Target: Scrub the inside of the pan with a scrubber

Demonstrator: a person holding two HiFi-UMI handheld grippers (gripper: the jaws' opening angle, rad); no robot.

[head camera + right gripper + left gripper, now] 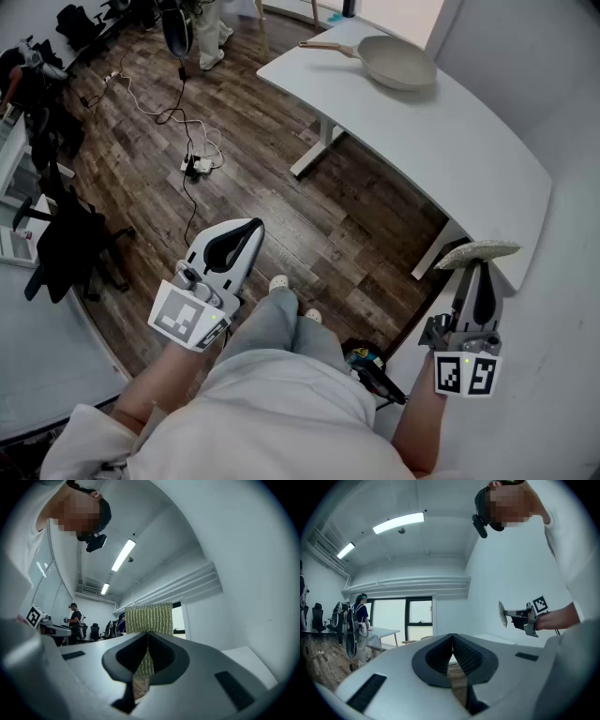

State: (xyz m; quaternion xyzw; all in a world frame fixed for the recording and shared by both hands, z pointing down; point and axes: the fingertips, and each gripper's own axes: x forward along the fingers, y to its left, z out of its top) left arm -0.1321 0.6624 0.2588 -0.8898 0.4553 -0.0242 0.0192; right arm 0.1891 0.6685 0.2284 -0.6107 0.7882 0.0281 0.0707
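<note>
A cream pan with a wooden handle sits on the white table at the far end, well away from both grippers. My right gripper is shut on a yellow-green scrubber pad, held level beside the table's near end. In the right gripper view the scrubber stands up between the closed jaws of the right gripper. My left gripper hangs over the wood floor, shut with nothing in it. In the left gripper view the left gripper has its jaws together, and the scrubber shows at the right.
Cables and a power strip lie on the wood floor. A black office chair stands at the left by another white desk. A person stands at the far end of the room. A white wall runs close on my right.
</note>
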